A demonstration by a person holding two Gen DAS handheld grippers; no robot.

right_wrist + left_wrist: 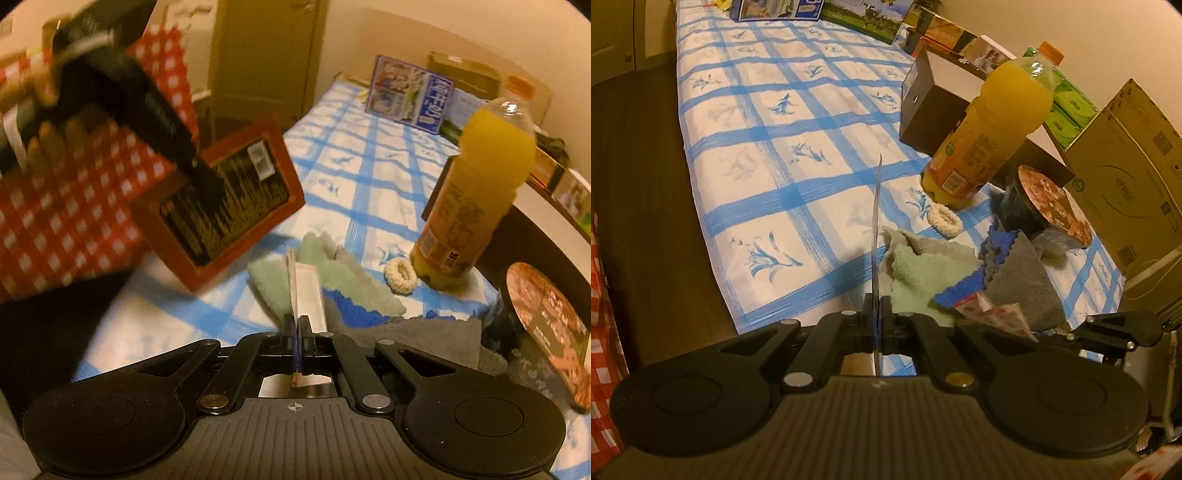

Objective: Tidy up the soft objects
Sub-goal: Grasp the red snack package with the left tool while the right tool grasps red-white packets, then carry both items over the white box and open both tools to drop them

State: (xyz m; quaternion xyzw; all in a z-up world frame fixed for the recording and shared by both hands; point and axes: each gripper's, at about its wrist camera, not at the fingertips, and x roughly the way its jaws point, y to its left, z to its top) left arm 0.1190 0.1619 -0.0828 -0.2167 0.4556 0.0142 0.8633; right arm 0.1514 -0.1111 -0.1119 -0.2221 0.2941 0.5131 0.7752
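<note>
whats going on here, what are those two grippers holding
A person holds a gripper in each hand over a blue-checked tablecloth. The left gripper is shut on a flat red packet; the right gripper is shut on a thin white sachet. A green towel, grey cloth and white scrunchie lie near an orange juice bottle.

One orange juice bottle (990,125), one white scrunchie (945,218), one lidded cup (1047,206), three cloths: pale green (916,269), blue (993,254) and grey (1023,280), and one red flat packet (221,206)
</note>
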